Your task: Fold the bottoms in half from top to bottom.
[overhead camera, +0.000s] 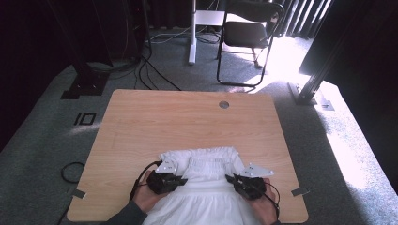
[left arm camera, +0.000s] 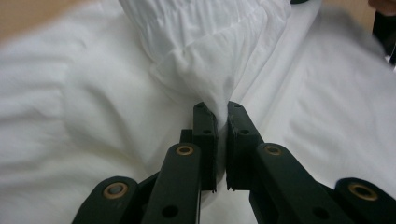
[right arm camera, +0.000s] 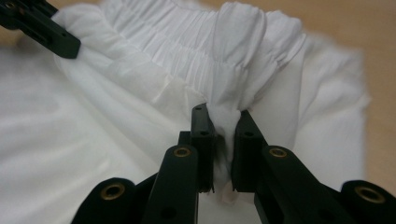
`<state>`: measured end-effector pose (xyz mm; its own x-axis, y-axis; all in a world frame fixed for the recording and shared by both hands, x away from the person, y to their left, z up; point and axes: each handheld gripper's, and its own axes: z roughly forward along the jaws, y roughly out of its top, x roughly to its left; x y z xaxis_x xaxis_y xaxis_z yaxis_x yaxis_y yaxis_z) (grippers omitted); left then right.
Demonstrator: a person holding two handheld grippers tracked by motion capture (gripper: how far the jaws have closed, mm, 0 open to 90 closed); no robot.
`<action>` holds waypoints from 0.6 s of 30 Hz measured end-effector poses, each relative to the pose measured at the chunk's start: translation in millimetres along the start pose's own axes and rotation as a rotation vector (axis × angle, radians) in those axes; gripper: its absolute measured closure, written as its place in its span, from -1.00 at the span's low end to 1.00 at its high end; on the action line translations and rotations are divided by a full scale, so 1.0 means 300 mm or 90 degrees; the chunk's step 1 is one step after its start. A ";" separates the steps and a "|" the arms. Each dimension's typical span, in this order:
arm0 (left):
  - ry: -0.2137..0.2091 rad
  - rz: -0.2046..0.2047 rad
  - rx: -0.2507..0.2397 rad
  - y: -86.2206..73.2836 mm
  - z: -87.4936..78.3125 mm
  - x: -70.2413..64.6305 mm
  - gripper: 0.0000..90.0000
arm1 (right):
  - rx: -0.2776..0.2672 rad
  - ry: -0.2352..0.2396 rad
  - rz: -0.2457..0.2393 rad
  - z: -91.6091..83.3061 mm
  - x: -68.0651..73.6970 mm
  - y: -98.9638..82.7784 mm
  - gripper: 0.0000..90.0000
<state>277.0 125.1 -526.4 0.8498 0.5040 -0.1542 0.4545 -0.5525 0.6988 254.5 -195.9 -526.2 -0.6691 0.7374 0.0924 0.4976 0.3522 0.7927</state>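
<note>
- Left gripper (overhead camera: 182, 179) sits at the near edge of the wooden surface (overhead camera: 141, 122) in the high view, held in the person's left hand (overhead camera: 146, 197). Its fingers (left arm camera: 205, 135) are clamped on a bunched fold of the white garment (overhead camera: 206, 187) — the cloth rises up pinched between the pads.
- The white garment lies on the near middle of the surface, gathered elastic band (right arm camera: 187, 51) toward the far side, the lower cloth running off the near edge toward the person.
- Right gripper (overhead camera: 231, 179) is level with the left one, across the gathered band, in the right hand (overhead camera: 264, 211). Its fingers (right arm camera: 247, 140) are clamped on a pleated tuft of the same garment.
- A black chair (overhead camera: 246, 33) stands on the carpet beyond the surface.
</note>
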 end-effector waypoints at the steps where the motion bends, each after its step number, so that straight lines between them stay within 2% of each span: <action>1: 0.004 0.005 0.016 -0.015 0.018 -0.002 0.90 | 0.009 0.003 0.004 0.010 -0.001 -0.015 0.82; 3: 0.007 0.004 0.030 -0.029 0.041 0.002 0.89 | 0.042 -0.007 -0.004 0.039 0.003 -0.044 0.81; 5: 0.003 -0.006 0.029 -0.036 0.053 0.015 0.89 | 0.062 -0.013 -0.011 0.065 0.007 -0.056 0.81; 9: -0.005 -0.012 0.018 -0.042 0.058 0.034 0.89 | 0.070 -0.021 -0.019 0.080 0.009 -0.046 0.81; 14: 0.006 -0.008 0.007 -0.041 0.060 0.054 0.89 | 0.064 -0.018 -0.013 0.094 0.001 -0.043 0.80; 18: 0.014 -0.004 0.006 -0.023 0.064 0.104 0.89 | 0.061 -0.016 -0.005 0.122 -0.016 -0.021 0.80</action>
<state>305.5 132.1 -549.4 0.8412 0.5216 -0.1425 0.4618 -0.5558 0.6913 274.7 -180.5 -553.7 -0.6604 0.7476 0.0704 0.5434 0.4111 0.7319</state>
